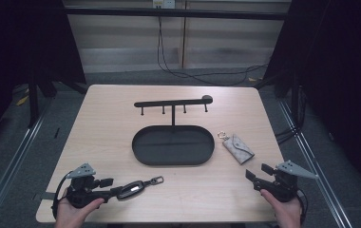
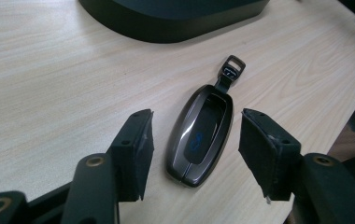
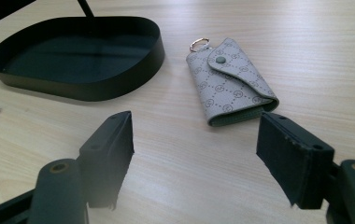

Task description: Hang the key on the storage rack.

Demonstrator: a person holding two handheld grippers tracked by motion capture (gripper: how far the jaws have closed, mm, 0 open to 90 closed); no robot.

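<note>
A dark, glossy car key fob with a metal clasp lies flat on the wooden table near its front left edge. My left gripper is open around the fob, and a gap shows between each pad and the fob's sides. From above, the fob lies just ahead of the left gripper. A grey patterned key pouch with a snap flap and a ring rests a little ahead of my right gripper. That gripper is open over bare table. From above, the pouch lies beyond the right gripper.
A black oval tray sits mid-table, and a post rises from its far rim to a hook bar. The tray's rim is left of the pouch. Cables run on the floor beyond the table.
</note>
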